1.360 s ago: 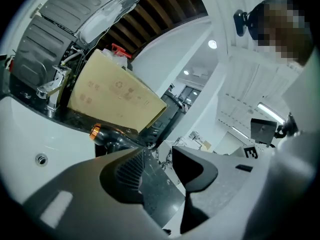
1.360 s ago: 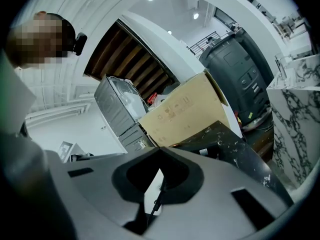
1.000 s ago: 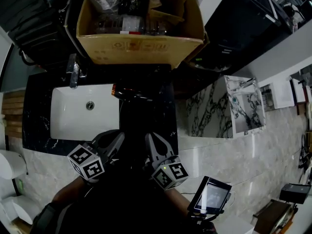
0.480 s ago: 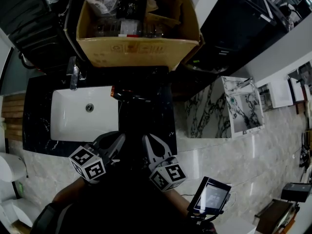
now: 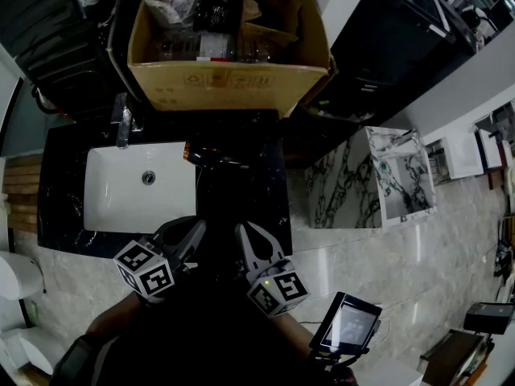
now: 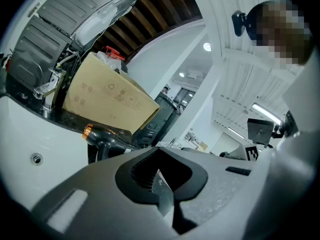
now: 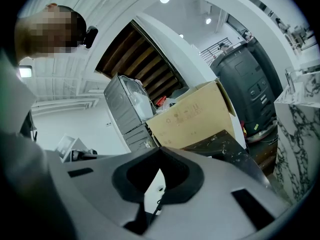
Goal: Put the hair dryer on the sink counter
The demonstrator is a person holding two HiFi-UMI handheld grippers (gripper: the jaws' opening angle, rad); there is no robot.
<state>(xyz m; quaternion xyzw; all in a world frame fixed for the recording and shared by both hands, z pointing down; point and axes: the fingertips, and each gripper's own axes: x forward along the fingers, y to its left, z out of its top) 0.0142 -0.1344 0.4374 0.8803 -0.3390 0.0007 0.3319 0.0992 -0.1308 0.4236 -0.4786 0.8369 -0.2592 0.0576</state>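
In the head view, the hair dryer (image 5: 208, 155) lies on the black sink counter (image 5: 257, 191), just right of the white basin (image 5: 113, 191) and in front of a cardboard box (image 5: 229, 83). The left gripper (image 5: 193, 230) and right gripper (image 5: 244, 233) hang side by side near the counter's front edge, well clear of the dryer, which suggests the placing is done. The left gripper view shows its jaws pressed together on nothing, with the dryer's orange-ringed end resting beyond them. The right gripper view shows its jaws likewise closed and empty, pointing past the counter's corner toward the box.
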